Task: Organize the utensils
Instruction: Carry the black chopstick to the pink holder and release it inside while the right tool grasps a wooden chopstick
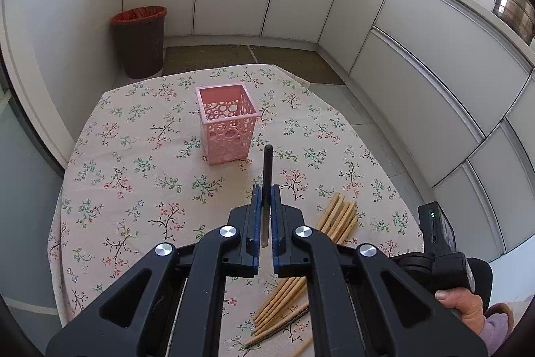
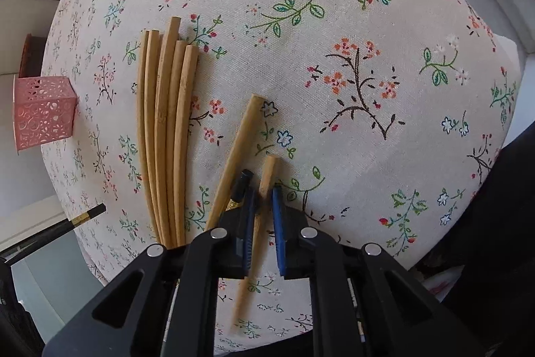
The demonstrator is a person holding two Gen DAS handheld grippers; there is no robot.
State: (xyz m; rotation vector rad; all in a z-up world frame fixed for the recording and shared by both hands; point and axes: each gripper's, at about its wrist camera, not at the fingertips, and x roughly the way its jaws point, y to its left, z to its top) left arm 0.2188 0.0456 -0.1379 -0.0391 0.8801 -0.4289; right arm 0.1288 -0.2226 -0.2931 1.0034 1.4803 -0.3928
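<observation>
**Both grippers clenched on chopsticks beside an empty pink basket**

A bundle of bamboo chopsticks [image 2: 167, 136] lay on the floral tablecloth [image 2: 351, 22]; a brown bin [image 1: 140, 42] stood beyond; the pink basket [image 1: 227, 122] held nothing; the left gripper [image 1: 266, 196] pinched a black chopstick [image 1: 267, 169]; only the right view showed the right gripper [image 2: 262, 199] clamped on one bamboo chopstick [image 2: 267, 173], another black one touching its finger.

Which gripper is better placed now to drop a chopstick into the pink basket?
Left: the left gripper holds a black chopstick above the table, aimed toward the pink basket.
</observation>
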